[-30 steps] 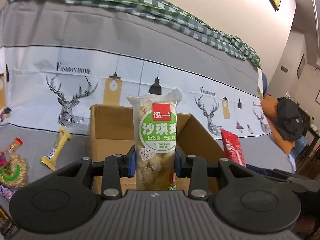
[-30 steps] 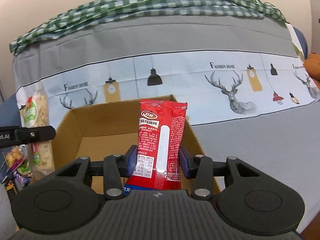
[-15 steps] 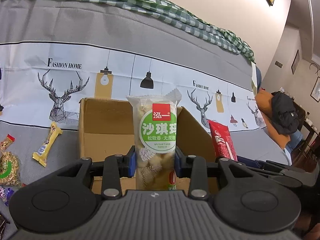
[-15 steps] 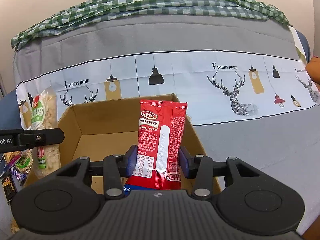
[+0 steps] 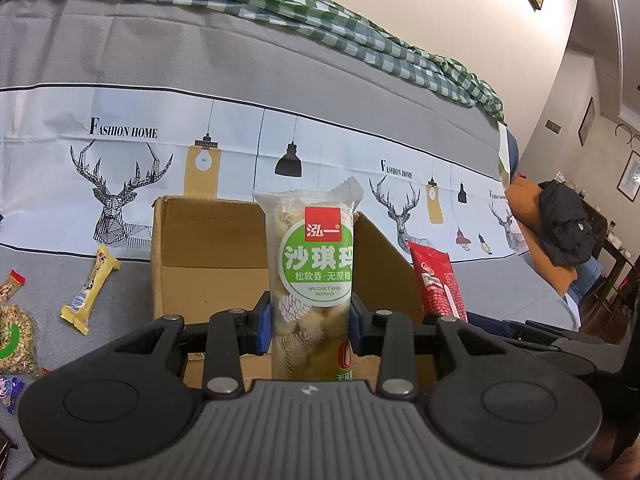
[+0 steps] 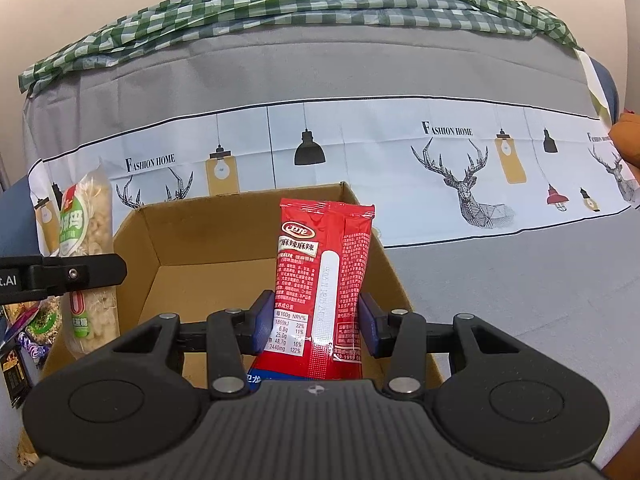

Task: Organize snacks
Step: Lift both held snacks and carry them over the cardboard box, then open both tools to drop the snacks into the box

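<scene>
My left gripper (image 5: 311,326) has its jaws clamped on a clear, green-labelled snack pack (image 5: 310,276), which stands upright between the blue pads. My right gripper (image 6: 316,326) has its jaws clenched on a red snack packet (image 6: 322,276), also upright, its nutrition table facing my camera.

Dead ahead at twelve o'clock in both wrist views sits an open cardboard box (image 6: 208,248), flaps up, with a bare brown floor showing. It rests on a bed (image 5: 280,80) covered in grey fabric with a white band of printed deer and lamps. From the right wrist I see the green-labelled pack off at nine o'clock, over the box's left wall, with the left gripper's black finger crossing in front of it. From the left wrist the red packet shows at three o'clock, just beyond the box's right wall.

On the bed at nine o'clock of the box in the left view lie loose snacks: a yellow bar (image 5: 90,290) nearest the box, a small red-tipped wrapper (image 5: 11,284) and a bag of nuts (image 5: 14,332) at the frame's edge. A green checked cloth (image 6: 320,12) is bunched along the far side of the bed at twelve o'clock.
</scene>
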{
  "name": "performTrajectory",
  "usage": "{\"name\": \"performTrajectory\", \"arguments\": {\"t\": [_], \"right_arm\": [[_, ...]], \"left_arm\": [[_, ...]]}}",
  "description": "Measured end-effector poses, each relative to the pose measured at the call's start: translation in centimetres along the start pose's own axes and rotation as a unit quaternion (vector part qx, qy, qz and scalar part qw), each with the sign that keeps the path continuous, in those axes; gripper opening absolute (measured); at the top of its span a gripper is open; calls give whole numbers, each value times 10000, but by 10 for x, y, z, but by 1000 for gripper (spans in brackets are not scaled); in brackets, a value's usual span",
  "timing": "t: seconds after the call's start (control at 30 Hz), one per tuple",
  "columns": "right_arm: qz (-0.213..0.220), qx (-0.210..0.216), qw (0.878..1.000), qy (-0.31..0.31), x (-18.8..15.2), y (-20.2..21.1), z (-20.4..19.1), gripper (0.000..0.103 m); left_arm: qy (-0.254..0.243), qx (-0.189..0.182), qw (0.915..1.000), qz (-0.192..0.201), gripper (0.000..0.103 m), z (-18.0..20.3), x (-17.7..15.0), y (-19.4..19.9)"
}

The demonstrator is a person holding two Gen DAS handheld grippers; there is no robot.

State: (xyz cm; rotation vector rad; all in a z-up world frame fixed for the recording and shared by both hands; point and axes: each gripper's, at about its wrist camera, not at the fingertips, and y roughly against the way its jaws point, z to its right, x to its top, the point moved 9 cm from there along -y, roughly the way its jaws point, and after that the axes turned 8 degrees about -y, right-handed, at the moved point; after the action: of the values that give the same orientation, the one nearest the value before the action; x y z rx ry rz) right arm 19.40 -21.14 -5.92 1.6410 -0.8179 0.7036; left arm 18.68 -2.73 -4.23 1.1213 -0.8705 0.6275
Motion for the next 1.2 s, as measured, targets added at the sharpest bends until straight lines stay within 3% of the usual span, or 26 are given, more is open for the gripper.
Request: {"name": "performTrajectory", "arguments": {"t": [1.2], "right_arm": [[7,-7,10000,33,1,0,0,46]], "left_arm": [[-128,-62,9999,-5,40,8,-1,-2]]}}
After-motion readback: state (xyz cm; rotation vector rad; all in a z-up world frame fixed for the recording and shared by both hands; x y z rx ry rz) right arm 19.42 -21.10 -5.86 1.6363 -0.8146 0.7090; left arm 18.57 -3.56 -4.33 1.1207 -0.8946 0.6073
